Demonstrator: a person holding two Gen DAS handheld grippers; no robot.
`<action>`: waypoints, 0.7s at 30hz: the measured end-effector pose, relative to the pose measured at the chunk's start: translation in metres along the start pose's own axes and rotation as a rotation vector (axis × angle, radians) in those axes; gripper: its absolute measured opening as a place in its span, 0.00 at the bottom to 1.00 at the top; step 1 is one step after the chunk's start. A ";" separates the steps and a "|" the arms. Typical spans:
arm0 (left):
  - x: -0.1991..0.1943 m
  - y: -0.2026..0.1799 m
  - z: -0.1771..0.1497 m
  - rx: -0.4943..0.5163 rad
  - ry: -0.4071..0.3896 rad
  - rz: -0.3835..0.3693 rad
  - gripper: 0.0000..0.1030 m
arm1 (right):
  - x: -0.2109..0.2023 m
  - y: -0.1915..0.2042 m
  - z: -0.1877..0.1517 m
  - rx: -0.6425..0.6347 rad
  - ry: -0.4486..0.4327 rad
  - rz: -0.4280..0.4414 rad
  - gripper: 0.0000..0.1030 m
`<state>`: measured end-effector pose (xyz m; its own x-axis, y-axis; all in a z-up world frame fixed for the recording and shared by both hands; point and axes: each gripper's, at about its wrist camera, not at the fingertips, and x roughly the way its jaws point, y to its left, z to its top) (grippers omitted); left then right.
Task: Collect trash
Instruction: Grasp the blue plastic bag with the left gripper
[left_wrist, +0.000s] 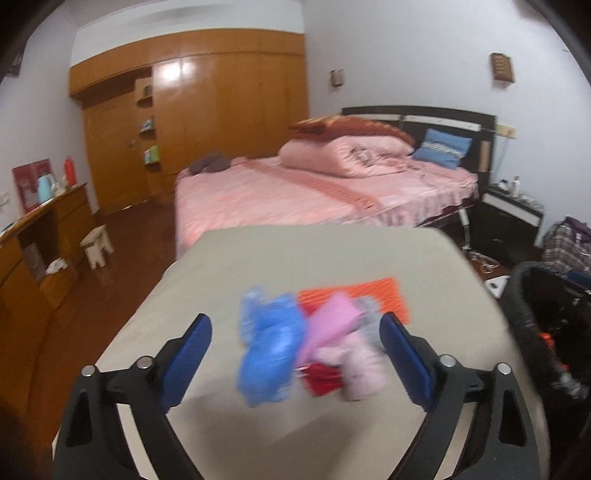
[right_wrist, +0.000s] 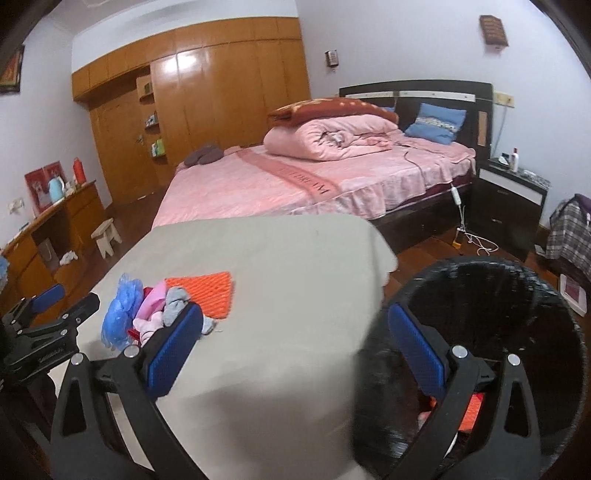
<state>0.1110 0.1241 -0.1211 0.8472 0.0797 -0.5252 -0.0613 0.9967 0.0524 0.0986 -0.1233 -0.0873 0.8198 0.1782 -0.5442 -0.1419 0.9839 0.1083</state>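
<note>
Left wrist view: the left claw (left_wrist: 295, 354) stands wide, its two blue ribbed pads apart and pressing on nothing. Between and just beyond them, on the beige cloth-covered desk (left_wrist: 229, 266), lies a blurred heap of trash. It holds a crinkled blue plastic bag (left_wrist: 267, 350), a smooth pink sheet (left_wrist: 332, 321), a soft pale pink piece (left_wrist: 364, 365), a red scrap (left_wrist: 323, 380) and a grey bit (left_wrist: 367, 310). Behind the heap lies one flat orange mat (left_wrist: 369, 295) with a ribbed, bumpy surface. At the right edge stands a round black woven basket (left_wrist: 517, 295) — something orange shows inside it.

Right wrist view: the right claw (right_wrist: 295, 350) is also spread wide and empty; its left pad is over the desk (right_wrist: 277, 258), its right pad over the basket (right_wrist: 554, 295). The basket stands on the floor just beside the desk's right edge, and inside it an orange ribbed piece (right_wrist: 472, 406) and a small pink bit can be seen. The heap sits at the desk's left part: blue bag (right_wrist: 120, 314), pink pieces (right_wrist: 153, 306), a grey crumpled rag (right_wrist: 175, 302), all against the orange mat (right_wrist: 210, 291). The left claw (right_wrist: 55, 310) shows at the far left, near the heap. Beyond the desk stands a bed (right_wrist: 295, 184) with a pink cover.
</note>
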 end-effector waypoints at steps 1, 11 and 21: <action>0.006 0.006 -0.003 -0.005 0.011 0.011 0.83 | 0.006 0.006 -0.001 -0.005 0.005 0.002 0.95; 0.056 0.034 -0.019 -0.052 0.116 0.013 0.75 | 0.048 0.036 -0.008 -0.044 0.074 0.024 0.95; 0.084 0.025 -0.024 -0.046 0.204 -0.109 0.43 | 0.058 0.039 -0.013 -0.058 0.108 0.038 0.95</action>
<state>0.1683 0.1562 -0.1840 0.7263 -0.0323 -0.6866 -0.0033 0.9987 -0.0505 0.1335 -0.0750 -0.1250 0.7494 0.2129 -0.6270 -0.2064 0.9748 0.0844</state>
